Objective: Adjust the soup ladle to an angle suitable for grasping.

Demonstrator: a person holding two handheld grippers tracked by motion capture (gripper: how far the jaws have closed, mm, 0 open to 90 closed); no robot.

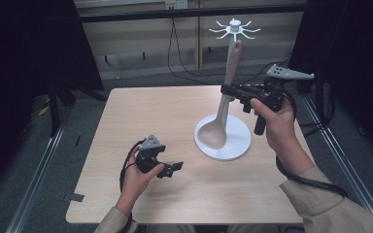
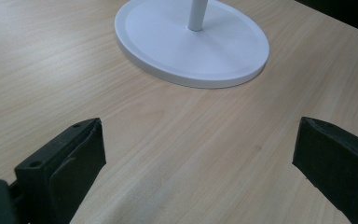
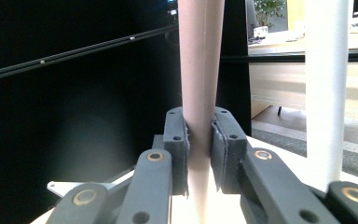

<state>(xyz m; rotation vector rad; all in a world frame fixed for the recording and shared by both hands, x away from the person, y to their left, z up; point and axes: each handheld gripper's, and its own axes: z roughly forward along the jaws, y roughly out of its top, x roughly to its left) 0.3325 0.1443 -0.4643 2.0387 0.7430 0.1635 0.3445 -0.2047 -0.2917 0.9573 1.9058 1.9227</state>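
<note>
- High view: your right gripper (image 1: 229, 91) is clamped on the handle of the beige ladle (image 1: 222, 114), held upright beside the white hook stand (image 1: 230, 141), bowl low over its round base. The handle top sits just under the hooks (image 1: 234, 28). Lift crookedly and, I judge, it could knock the stand over.
- Left gripper view: your left gripper (image 2: 198, 149) is spread wide, holding nothing, over the wooden table (image 2: 51, 56) near the base.
- Right gripper view: the pads (image 3: 179, 140) pinch the tapered handle; it may slip.
</note>
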